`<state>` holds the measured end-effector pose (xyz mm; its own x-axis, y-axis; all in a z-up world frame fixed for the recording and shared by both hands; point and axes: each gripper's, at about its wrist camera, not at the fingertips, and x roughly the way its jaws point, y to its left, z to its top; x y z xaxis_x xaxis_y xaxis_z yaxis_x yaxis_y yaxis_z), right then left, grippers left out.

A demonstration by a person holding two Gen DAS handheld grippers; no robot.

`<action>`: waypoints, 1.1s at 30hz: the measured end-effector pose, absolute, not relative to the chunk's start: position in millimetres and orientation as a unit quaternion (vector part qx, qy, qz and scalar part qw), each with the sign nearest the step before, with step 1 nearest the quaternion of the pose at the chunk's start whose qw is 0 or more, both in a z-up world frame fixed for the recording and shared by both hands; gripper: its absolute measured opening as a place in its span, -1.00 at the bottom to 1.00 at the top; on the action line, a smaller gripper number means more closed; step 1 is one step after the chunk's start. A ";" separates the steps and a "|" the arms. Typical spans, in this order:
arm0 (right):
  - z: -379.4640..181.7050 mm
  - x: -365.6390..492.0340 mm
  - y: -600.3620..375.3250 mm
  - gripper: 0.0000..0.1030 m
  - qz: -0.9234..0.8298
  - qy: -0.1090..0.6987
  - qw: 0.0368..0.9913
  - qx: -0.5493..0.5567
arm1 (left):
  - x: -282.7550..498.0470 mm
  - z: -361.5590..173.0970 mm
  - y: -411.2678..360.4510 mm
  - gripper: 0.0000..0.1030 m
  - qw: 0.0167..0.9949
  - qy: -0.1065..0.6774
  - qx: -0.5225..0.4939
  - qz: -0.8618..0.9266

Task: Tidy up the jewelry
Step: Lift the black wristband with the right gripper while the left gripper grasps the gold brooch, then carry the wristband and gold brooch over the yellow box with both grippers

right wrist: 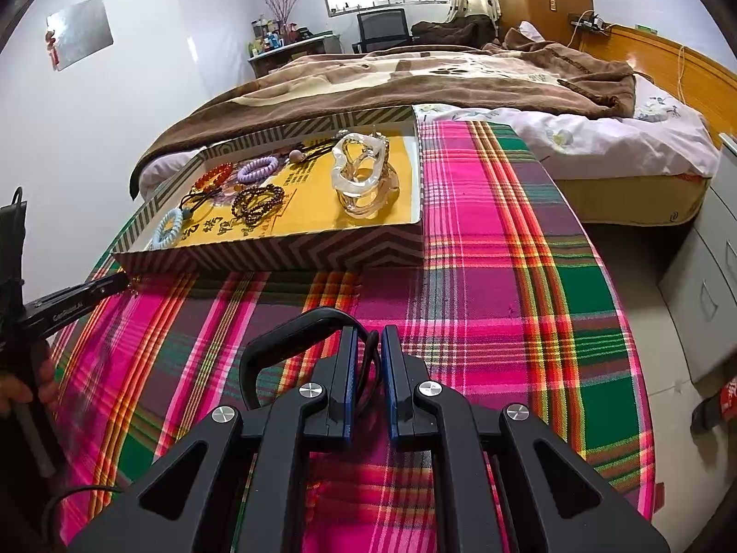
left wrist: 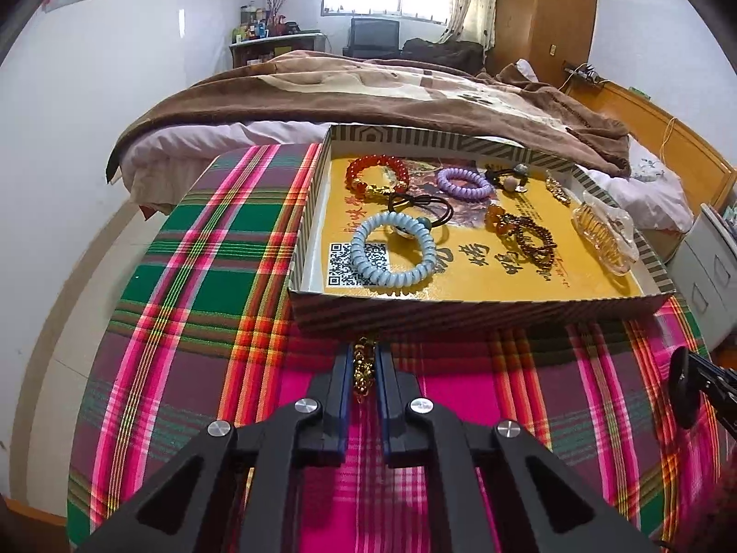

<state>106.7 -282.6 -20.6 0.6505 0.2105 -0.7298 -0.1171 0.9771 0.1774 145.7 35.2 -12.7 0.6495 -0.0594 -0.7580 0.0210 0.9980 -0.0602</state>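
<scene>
My left gripper [left wrist: 364, 368] pinches a gold chain [left wrist: 363, 375] just short of the box [left wrist: 460, 313] at twelve o'clock, while my right gripper [right wrist: 368, 359] clamps a black headband [right wrist: 295, 327].

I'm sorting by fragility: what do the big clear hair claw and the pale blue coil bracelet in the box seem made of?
Hair claw: likely hard clear plastic or acrylic, glossy, see-through with bright highlights. Pale blue coil bracelet: probably soft plastic, smooth opaque spiral rings with a mild sheen.

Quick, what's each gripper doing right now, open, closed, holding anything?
Left gripper: closed on a gold chain, just short of the box.
Right gripper: closed on a black headband, over the plaid cloth.
</scene>
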 end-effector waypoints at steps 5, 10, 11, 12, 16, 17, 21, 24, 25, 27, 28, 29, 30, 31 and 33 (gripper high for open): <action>-17.1 103.7 -281.6 -0.79 0.092 0.404 0.908 0.058 | 136.8 -5.1 38.1 -0.82 0.911 0.411 -0.031 -0.031; -11.9 101.1 -281.0 -0.80 0.092 0.398 0.911 0.058 | 129.1 12.5 41.5 -0.82 0.918 0.393 -0.039 -0.041; -10.6 100.7 -280.6 -0.80 0.093 0.397 0.911 0.058 | 128.2 15.8 41.5 -0.82 0.919 0.390 -0.041 -0.045; -9.0 100.4 -280.0 -0.80 0.093 0.395 0.912 0.058 | 127.8 18.5 41.6 -0.82 0.920 0.387 -0.042 -0.048; -0.3 101.1 -278.4 -0.80 0.096 0.388 0.915 0.058 | 128.1 28.6 39.1 -0.82 0.922 0.380 -0.045 -0.059; 2.0 101.5 -278.4 -0.80 0.096 0.386 0.916 0.057 | 128.1 31.3 38.3 -0.82 0.923 0.378 -0.045 -0.063; 13.0 104.4 -275.3 -0.80 0.098 0.377 0.919 0.054 | 130.5 43.3 35.2 -0.82 0.925 0.370 -0.048 -0.075; 22.6 109.2 -272.7 -0.80 0.101 0.370 0.922 0.052 | 133.3 54.9 31.3 -0.82 0.928 0.359 -0.044 -0.083; 25.9 111.3 -271.6 -0.80 0.102 0.368 0.923 0.051 | 133.8 56.9 30.7 -0.82 0.929 0.358 -0.044 -0.086; 31.3 115.9 -269.4 -0.80 0.105 0.365 0.924 0.050 | 138.1 65.1 27.1 -0.82 0.930 0.354 -0.041 -0.094; 34.3 118.7 -267.8 -0.80 0.106 0.363 0.924 0.050 | 138.5 67.6 26.4 -0.82 0.930 0.351 -0.040 -0.096; 35.4 120.4 -266.8 -0.80 0.107 0.362 0.925 0.050 | 141.2 72.2 23.8 -0.82 0.931 0.348 -0.036 -0.103; 38.2 124.2 -265.2 -0.80 0.107 0.362 0.925 0.050 | 144.1 75.5 21.9 -0.82 0.931 0.347 -0.035 -0.106; 40.8 128.3 -263.7 -0.80 0.107 0.360 0.925 0.050 | 146.3 77.7 19.4 -0.82 0.932 0.345 -0.033 -0.108; 44.4 134.7 -261.0 -0.80 0.107 0.359 0.926 0.048 | 151.8 81.4 15.8 -0.82 0.932 0.344 -0.030 -0.113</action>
